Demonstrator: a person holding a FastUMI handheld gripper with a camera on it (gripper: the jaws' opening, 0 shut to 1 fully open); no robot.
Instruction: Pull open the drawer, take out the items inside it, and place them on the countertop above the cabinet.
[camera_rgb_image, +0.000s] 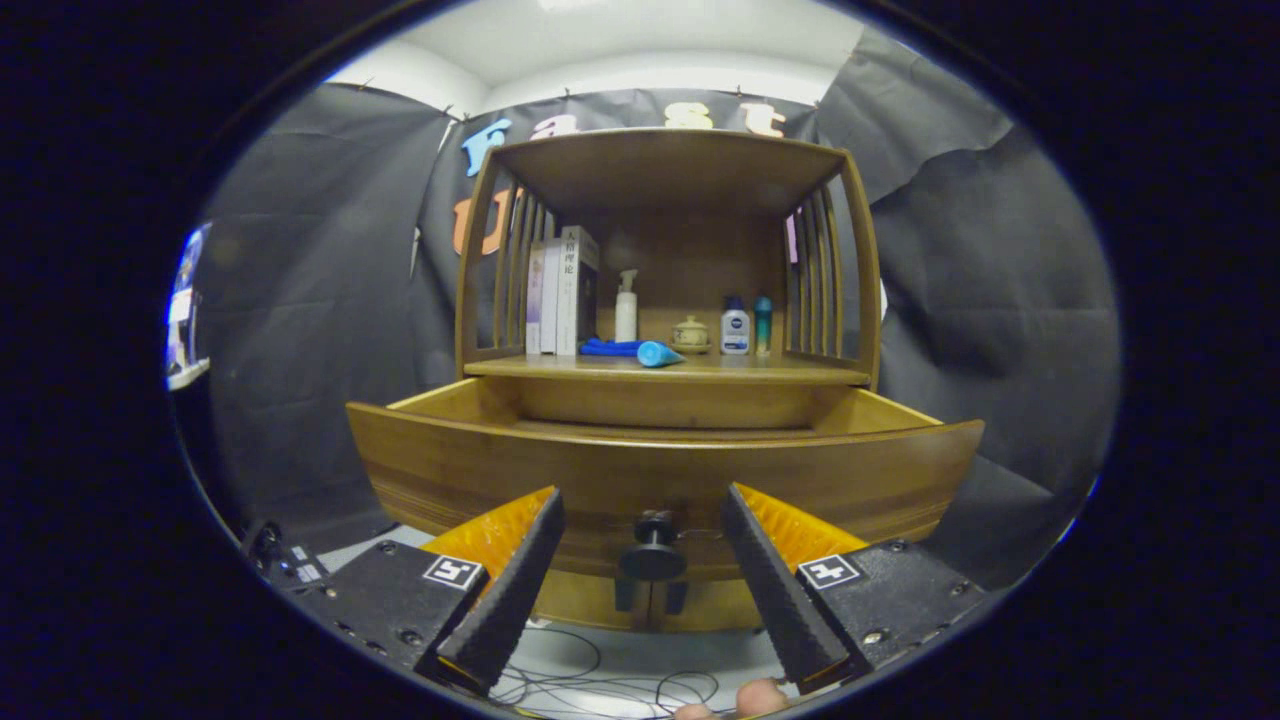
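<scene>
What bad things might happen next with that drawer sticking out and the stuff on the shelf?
1. The drawer is pulled far out, so lifting the open gripper straight up may bump its front edge.
2. The knob sits between the fingers; a sideways swing might knock it.
3. The blue tube lies at the countertop's front edge, and placing things beside it might push it off.
</scene>
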